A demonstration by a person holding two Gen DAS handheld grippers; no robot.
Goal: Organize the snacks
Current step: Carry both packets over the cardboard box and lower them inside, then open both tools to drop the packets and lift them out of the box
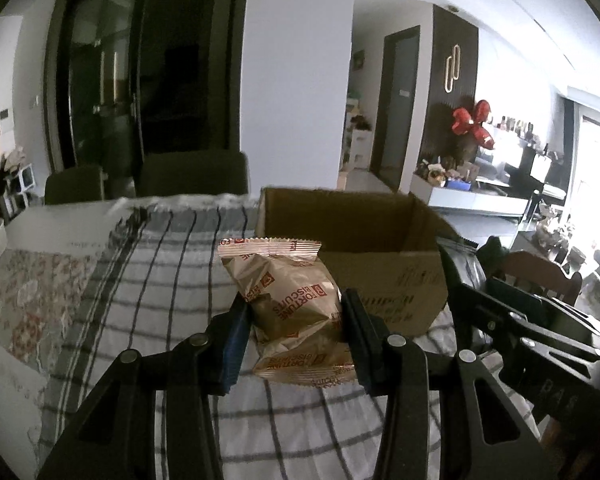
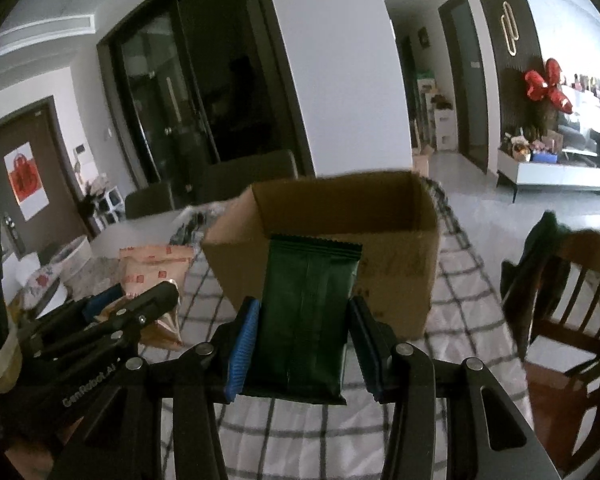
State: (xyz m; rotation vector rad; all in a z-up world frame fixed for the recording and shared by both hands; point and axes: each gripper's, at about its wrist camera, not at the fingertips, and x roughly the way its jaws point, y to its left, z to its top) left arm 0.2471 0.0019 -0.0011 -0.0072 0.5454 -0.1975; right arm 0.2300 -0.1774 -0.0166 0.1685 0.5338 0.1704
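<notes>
Now both grippers carry snacks: left gripper pinches the biscuits, right gripper the green pack; next, each goes over the box at the table's far edge to release.

Right hand-held gripper clamped on a dark green snack packet (seam side up), just in front of an open cardboard box on the checked bench. Left hand-held gripper off to the side, gripping a tan biscuit packet.
</notes>
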